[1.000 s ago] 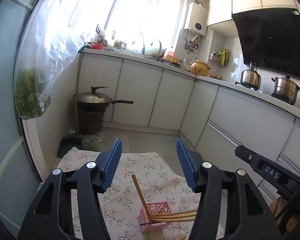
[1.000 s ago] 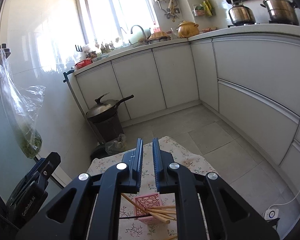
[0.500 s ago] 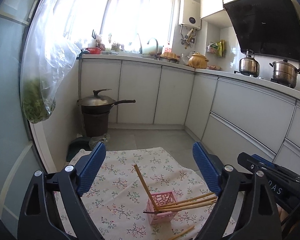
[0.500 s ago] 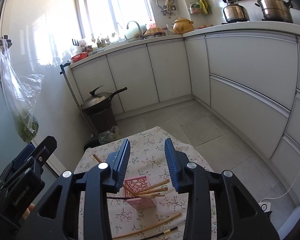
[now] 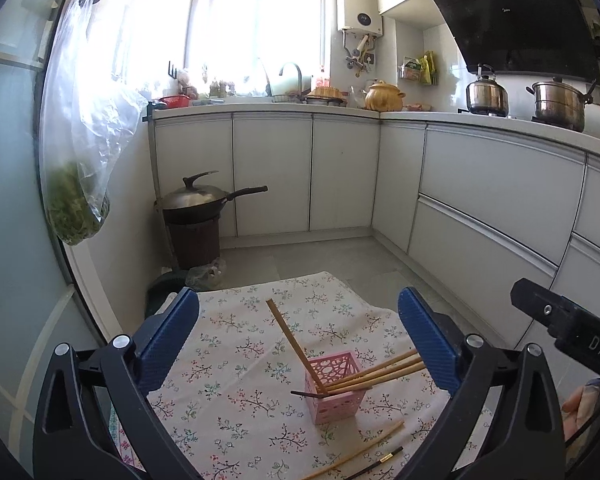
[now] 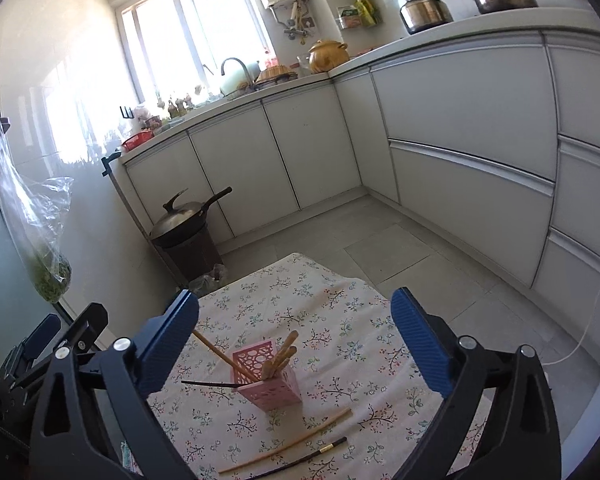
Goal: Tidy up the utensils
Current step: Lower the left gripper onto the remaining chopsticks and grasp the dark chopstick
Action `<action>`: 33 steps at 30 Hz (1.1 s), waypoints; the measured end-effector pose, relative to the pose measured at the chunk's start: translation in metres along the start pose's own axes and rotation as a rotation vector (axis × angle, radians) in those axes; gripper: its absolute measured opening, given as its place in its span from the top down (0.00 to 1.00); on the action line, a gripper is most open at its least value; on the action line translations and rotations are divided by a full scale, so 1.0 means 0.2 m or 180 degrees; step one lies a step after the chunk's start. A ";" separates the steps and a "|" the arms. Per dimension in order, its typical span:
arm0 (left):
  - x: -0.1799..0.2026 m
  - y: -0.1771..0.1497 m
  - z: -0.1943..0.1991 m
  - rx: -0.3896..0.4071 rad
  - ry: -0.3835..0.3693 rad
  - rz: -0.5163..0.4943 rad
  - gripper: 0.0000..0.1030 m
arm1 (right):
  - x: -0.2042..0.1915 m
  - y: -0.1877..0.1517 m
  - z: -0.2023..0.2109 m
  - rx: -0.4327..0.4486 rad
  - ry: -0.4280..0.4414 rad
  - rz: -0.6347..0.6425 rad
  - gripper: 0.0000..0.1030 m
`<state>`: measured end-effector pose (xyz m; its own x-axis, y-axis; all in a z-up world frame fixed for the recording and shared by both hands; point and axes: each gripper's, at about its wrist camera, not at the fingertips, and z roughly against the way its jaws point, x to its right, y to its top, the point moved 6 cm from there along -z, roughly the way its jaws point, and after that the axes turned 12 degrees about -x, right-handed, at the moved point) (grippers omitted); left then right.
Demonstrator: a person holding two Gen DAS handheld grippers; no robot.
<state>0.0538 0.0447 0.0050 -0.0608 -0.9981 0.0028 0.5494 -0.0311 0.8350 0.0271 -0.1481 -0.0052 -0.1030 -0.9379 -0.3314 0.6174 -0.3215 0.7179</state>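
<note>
The left gripper [image 5: 298,328], black-framed with 2 ribbed blue pads, has its jaws opening wide, with nothing between the pads. The right gripper [image 6: 294,330], of the same build, is also opening, its pads well apart and empty.

Beyond both pairs of fingers stands a small pink plastic holder with a perforated circle pattern [image 5: 333,390] [image 6: 270,376], upright on a white tablecloth printed with small floral sprigs [image 5: 236,360] [image 6: 339,320]. Several light wooden chopsticks [image 5: 375,372] [image 6: 282,356] lean out of the holder in a bundle. 1 more wooden chopstick [image 5: 290,336] [image 6: 214,350] leans the other way, and 1 thin dark chopstick [image 5: 305,393] [image 6: 210,383] pokes out low over the rim.

On the cloth just in front of the holder lie 2 loose sticks side by side: a pale wooden chopstick [image 5: 359,452] [image 6: 288,440] and a black chopstick with a gold band [image 5: 375,465] [image 6: 303,458].

Further out, on the grey tiled floor by the white cabinets, a dark lidded wok [image 5: 198,198] [image 6: 180,218] rests on a brown bin. A clear plastic bag of greens [image 5: 76,200] [image 6: 48,272] hangs at the left.
</note>
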 end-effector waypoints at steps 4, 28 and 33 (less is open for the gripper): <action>0.02 -0.05 -0.03 -0.0133 0.0000 -0.0094 0.07 | 0.08 -0.06 0.00 -0.0098 0.0005 -0.0062 0.07; 0.77 -1.14 -0.56 -0.2342 -0.1321 -0.2416 0.09 | 0.90 -0.55 -0.24 -0.1367 0.0002 -0.1931 0.07; 0.78 -1.12 -0.79 -0.2660 -0.1232 -0.2269 0.26 | 1.01 -0.59 -0.23 -0.1450 -0.0024 -0.2131 0.07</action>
<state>0.0517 -0.1115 -0.2688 -0.7486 -0.6622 -0.0328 0.6575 -0.7478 0.0926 -0.0301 -0.2932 -0.1853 -0.5676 -0.5668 -0.5972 0.6798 -0.7318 0.0485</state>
